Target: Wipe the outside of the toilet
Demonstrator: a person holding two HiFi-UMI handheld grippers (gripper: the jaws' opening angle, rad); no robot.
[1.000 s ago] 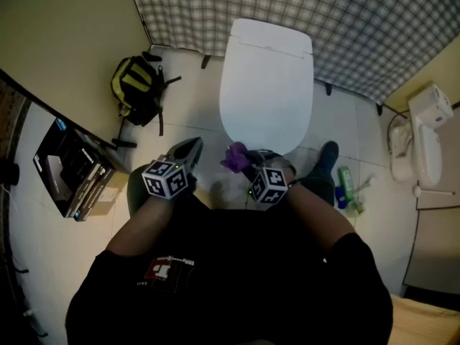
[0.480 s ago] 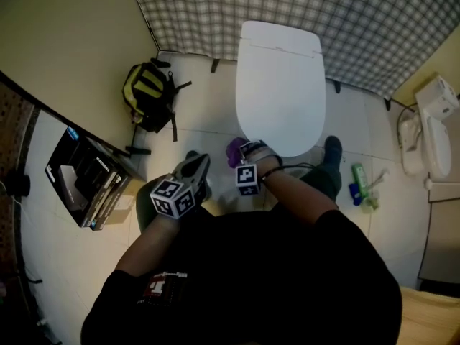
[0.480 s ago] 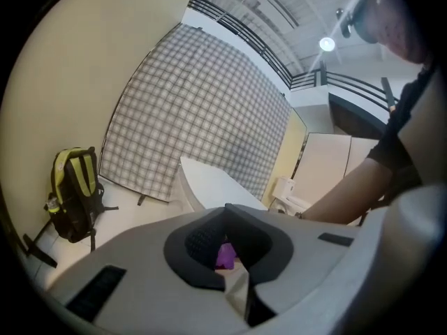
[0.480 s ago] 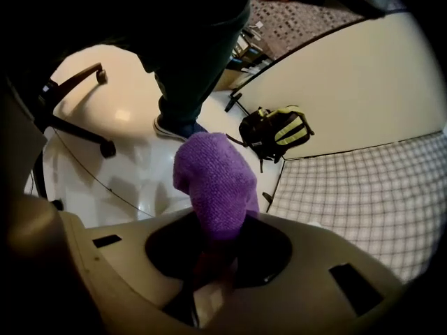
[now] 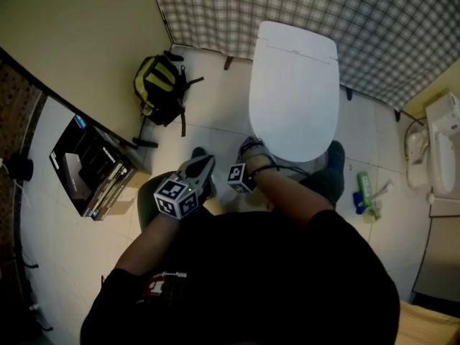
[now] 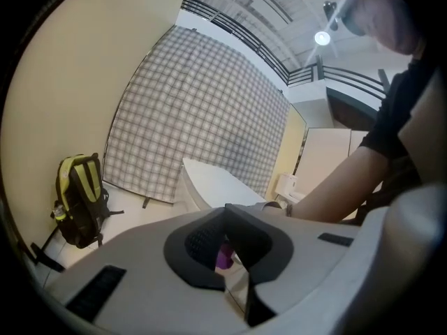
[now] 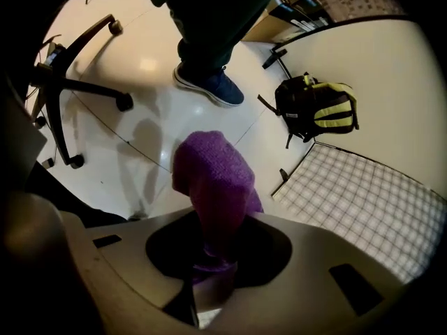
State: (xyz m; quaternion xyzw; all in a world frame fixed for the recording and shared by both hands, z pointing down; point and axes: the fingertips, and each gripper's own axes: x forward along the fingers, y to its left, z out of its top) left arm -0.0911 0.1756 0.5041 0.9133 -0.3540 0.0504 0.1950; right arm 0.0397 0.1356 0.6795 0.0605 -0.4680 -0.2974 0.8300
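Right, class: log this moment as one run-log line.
right gripper: shut on purple cloth | left gripper: shut, empty | toilet: lid closed

The person wears a black short-sleeved shirt (image 5: 251,279) with a small red-and-white print (image 5: 162,282) on the chest, dark trousers (image 7: 209,19) and a dark blue shoe (image 7: 209,86) with a pale sole. The left gripper (image 6: 225,246) and the right gripper (image 7: 209,260) have pale grey shells, black jaw pads and black-and-white marker cubes (image 5: 177,198).

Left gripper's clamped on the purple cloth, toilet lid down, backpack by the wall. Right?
Wrong gripper. The right gripper is clamped on the purple cloth, as the right gripper view shows; the left gripper holds nothing. The toilet lid is down and the backpack is by the wall.
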